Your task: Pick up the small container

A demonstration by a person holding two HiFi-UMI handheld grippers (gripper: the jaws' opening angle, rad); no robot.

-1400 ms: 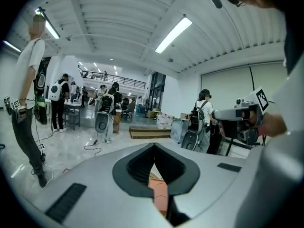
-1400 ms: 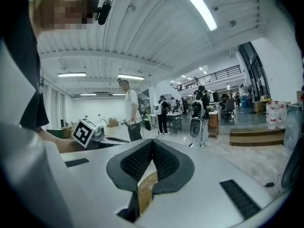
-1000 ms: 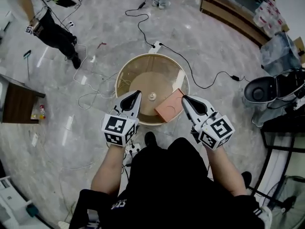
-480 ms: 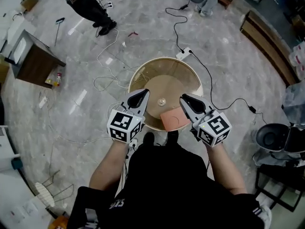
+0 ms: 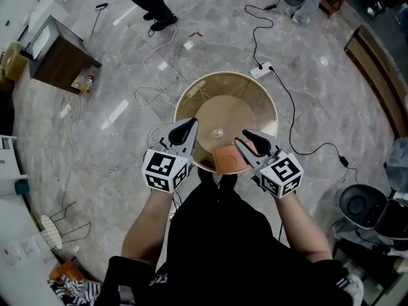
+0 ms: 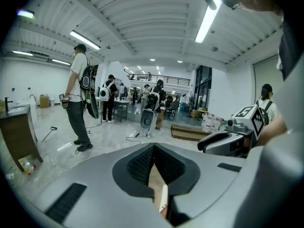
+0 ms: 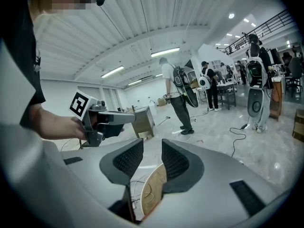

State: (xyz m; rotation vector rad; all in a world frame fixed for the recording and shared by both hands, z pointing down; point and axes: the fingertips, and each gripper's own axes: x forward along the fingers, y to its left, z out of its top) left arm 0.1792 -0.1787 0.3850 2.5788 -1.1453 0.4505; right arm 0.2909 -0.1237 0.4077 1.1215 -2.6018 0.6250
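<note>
Small container [image 5: 218,132] sits at the centre of the round worktop [image 5: 245,101], touched by neither tool. The right hand-held gripper [image 5: 244,140] has just been opening, nothing between its jaws, likely readying a grasp. The left hand-held gripper [image 5: 189,126] is pressed together, empty. 1 pink square pad [image 5: 227,158] beneath the right one may crowd its approach.

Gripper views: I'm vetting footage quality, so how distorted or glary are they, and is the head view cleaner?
Left gripper view: heavy fisheye, black corners, the ceiling tube light blown out. Right gripper view: same fisheye and dark rim, even lighting. Head view: sharp, edges bent, pale glare on the glossy floor.
</note>
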